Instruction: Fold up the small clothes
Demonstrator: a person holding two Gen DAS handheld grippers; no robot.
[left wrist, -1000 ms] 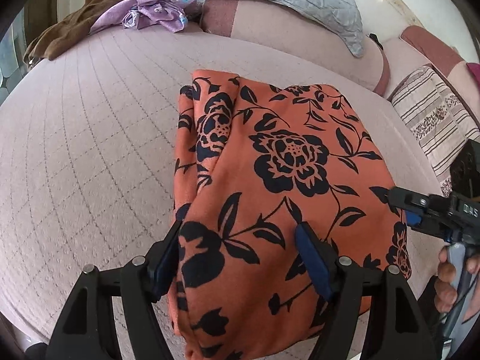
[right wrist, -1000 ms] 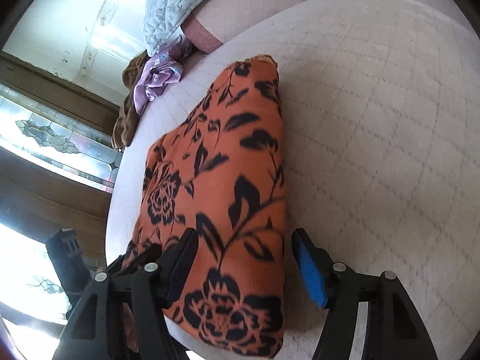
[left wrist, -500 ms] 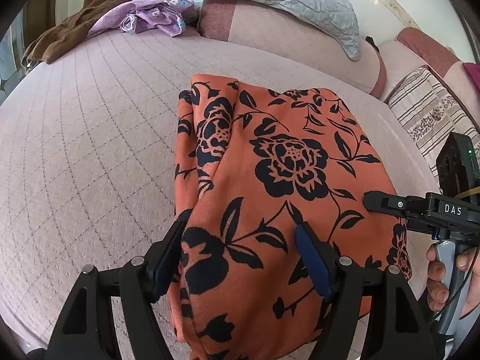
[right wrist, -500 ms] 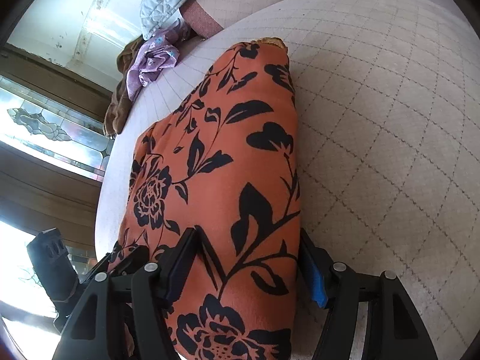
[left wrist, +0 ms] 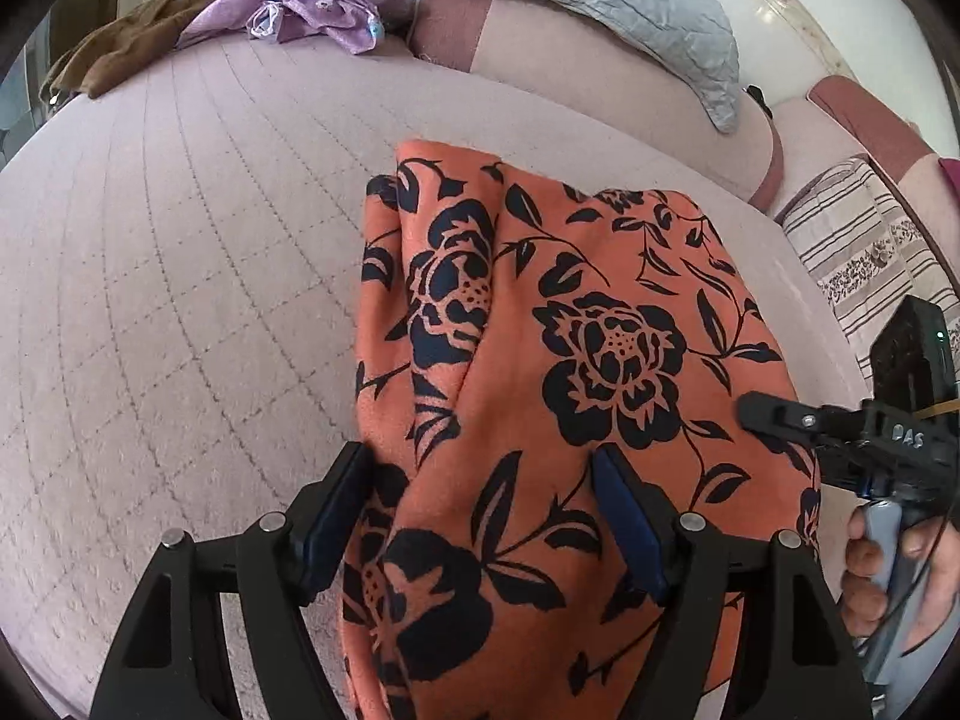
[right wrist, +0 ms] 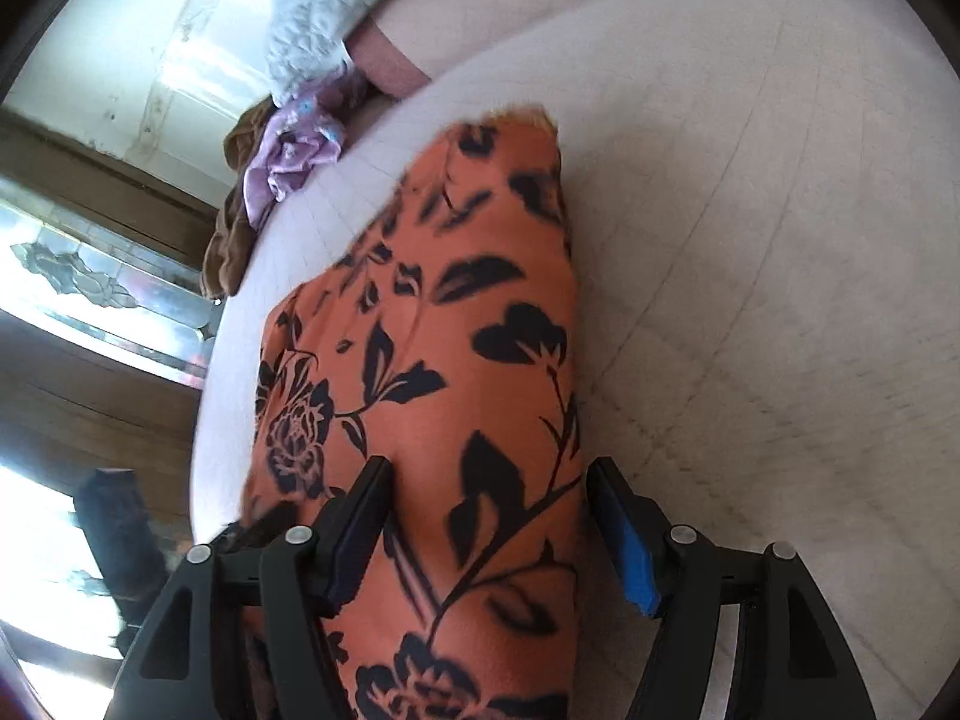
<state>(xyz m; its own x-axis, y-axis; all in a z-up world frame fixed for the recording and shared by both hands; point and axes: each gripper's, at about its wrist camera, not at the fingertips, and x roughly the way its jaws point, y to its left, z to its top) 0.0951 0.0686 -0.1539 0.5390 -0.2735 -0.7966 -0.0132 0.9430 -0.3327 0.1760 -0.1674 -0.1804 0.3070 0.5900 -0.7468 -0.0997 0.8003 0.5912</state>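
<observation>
An orange cloth with a black flower print [left wrist: 600, 360] lies folded on the quilted pink bed cover [left wrist: 180, 300], its near end running in between the fingers of both grippers. The left gripper [left wrist: 480, 516] stands wide open with the cloth bunched across the gap, and the right gripper [right wrist: 489, 534] is also spread wide around the cloth's right edge — neither is pinching it. Far off at the bed's head sit a purple garment [left wrist: 312, 6], a brown one [left wrist: 150, 36] and a grey quilted pillow [left wrist: 600, 6] — well apart from the cloth.
</observation>
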